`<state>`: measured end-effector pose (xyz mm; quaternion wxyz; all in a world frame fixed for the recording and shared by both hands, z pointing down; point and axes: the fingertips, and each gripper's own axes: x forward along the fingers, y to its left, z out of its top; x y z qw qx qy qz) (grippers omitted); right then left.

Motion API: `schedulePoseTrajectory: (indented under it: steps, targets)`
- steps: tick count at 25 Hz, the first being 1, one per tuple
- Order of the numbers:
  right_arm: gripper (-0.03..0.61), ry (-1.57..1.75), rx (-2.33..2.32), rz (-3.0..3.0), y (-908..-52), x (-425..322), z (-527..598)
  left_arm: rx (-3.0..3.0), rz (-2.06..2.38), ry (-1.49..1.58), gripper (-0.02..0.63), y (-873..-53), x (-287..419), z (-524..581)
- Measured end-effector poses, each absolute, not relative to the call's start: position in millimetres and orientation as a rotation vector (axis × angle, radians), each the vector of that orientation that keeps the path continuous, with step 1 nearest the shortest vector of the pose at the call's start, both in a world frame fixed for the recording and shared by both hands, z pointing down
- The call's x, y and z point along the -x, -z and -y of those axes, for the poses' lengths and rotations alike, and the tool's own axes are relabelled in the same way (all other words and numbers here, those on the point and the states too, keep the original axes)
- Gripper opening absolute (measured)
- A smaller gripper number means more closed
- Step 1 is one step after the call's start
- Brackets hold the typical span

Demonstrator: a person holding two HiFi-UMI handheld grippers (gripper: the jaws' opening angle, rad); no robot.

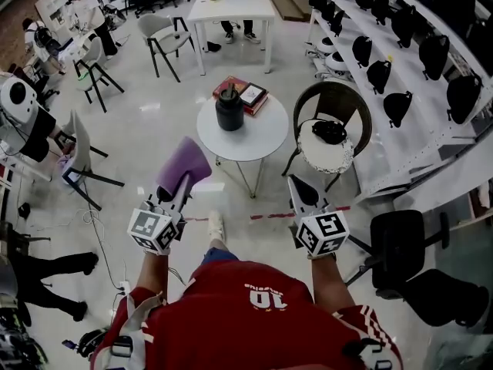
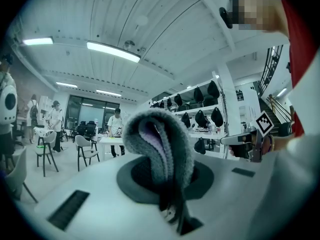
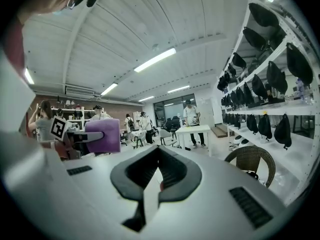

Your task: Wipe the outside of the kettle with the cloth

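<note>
A black kettle (image 1: pixel 229 108) stands on the round white table (image 1: pixel 262 141), well ahead of both grippers. My left gripper (image 1: pixel 183 185) is held at waist height, shut on a folded purple cloth (image 1: pixel 183 166) that stands up from its jaws. In the left gripper view the cloth (image 2: pixel 160 146) bulges as a grey-purple fold above the closed jaws of that gripper (image 2: pixel 171 201). My right gripper (image 1: pixel 296 183) is level with it to the right, jaws together and empty (image 3: pixel 154 181). The right gripper view shows the cloth (image 3: pixel 102 135) at left; the kettle is out of both gripper views.
Books (image 1: pixel 245 95) lie on the table behind the kettle. A wicker chair (image 1: pixel 333 126) with a white cushion and a black object stands right of the table. Shelves of black helmets (image 1: pixel 400 45) line the right wall. Chairs (image 1: pixel 166 41), another table (image 1: pixel 231 10) and people fill the back.
</note>
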<state>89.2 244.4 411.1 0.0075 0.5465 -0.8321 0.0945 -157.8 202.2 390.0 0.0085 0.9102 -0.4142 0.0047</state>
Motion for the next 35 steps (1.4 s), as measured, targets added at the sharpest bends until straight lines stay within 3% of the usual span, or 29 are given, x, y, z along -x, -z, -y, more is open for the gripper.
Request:
schedulePoseTrajectory:
  steps: [35]
  targets:
    - [0.017,-0.315,-1.866,2.436,-372.5,-12.8,44.2,-2.906,1.065,-0.047,0.044,-368.5,220.8,129.6]
